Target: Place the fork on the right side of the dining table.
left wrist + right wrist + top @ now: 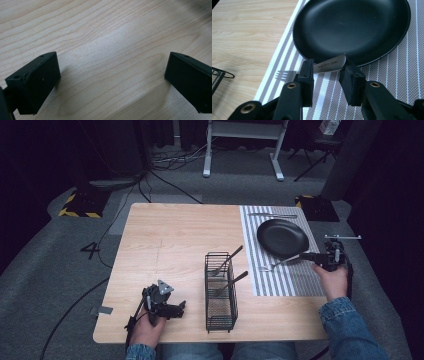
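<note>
Fork mid-frame between part-spread right gripper jaws, handle engraving too small to read; left gripper jaws spread wide, empty.

Floor: grey carpet, marked with a dark figure 4 left of the worktop.
Worktop: light wood grain, rectangular, pale under overhead light.
Surround: dark curtain or wall on left, right and rear; room dim beyond the worktop.
Rear furniture: white-framed table, two legs on flat feet.
Hazard bases: black with yellow stripes, one far left, one far right.
Cables: black, loose bundle on the carpet behind the worktop.
Tape: small grey piece on the carpet by the near left corner.
</note>
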### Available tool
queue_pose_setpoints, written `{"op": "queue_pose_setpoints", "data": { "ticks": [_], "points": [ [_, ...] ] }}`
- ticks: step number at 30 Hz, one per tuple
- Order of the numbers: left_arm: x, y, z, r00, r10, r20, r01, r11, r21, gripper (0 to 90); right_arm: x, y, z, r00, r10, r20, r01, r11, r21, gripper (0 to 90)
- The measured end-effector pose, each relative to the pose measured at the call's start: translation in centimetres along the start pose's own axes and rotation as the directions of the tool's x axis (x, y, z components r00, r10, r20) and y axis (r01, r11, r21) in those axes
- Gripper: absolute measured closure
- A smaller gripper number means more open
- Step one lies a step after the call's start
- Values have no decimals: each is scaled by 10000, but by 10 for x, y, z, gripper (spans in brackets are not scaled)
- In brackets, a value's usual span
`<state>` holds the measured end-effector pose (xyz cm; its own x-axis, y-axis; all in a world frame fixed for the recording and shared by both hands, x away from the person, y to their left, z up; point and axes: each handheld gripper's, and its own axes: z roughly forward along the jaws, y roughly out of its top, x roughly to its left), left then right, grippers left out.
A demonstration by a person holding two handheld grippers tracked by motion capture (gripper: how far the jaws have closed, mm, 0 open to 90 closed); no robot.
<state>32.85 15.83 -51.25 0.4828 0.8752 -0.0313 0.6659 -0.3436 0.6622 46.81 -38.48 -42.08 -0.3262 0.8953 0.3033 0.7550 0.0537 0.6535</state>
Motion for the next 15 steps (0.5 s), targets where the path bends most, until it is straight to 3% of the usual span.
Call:
{"op": "queue_pose_setpoints", "data": {
  "ticks": [15],
  "points": [
    [0, 0, 0, 10000, -1, 0, 1, 10000, -4, 2, -19, -13, 7, 9989, 436, 192, -442, 9985, 313, 602]
  ]
}}
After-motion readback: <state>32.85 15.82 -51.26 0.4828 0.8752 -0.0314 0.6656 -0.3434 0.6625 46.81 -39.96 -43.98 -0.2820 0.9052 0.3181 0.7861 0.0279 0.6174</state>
